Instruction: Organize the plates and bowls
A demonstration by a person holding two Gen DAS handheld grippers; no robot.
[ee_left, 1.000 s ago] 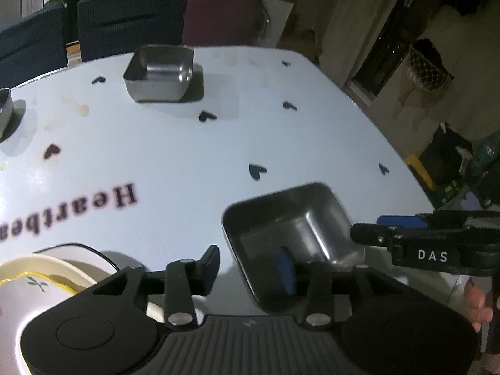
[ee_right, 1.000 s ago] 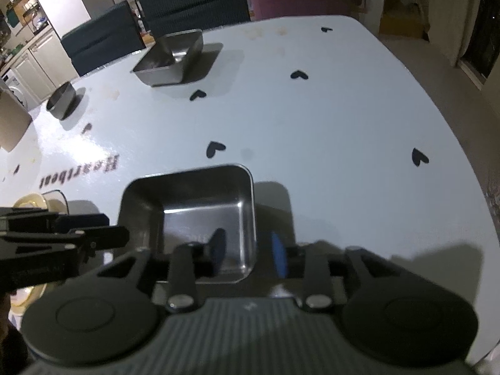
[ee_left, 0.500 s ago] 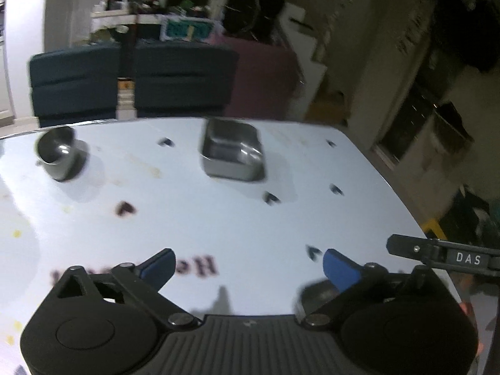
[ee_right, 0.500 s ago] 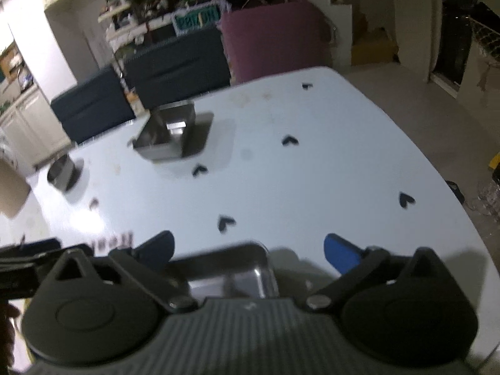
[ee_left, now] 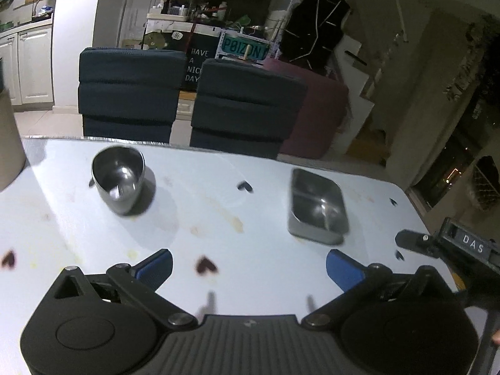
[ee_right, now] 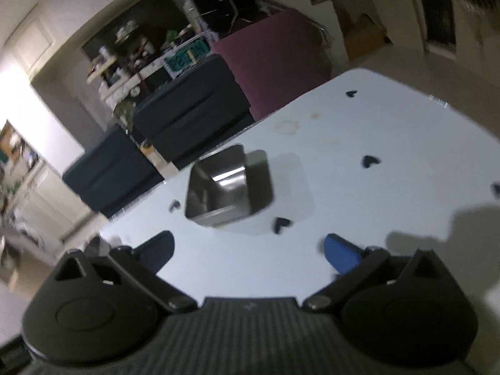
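A round steel bowl (ee_left: 118,184) is sitting on the pale table (ee_left: 250,268), well to the left of the square tin (ee_left: 315,207), both near the far edge in front of two dark chairs (ee_left: 247,109). The left gripper (ee_left: 248,268) is hanging above the table nearer than the tin, its blue fingers (ee_left: 154,265) spread wide and grasping nothing. At the right edge of its view, right of the tin, the right gripper (ee_right: 247,250) is showing as a black bar. In its own blurred view the tin (ee_right: 226,187) is lying beyond its released, empty fingers (ee_right: 340,253), by a maroon seat (ee_right: 275,59).
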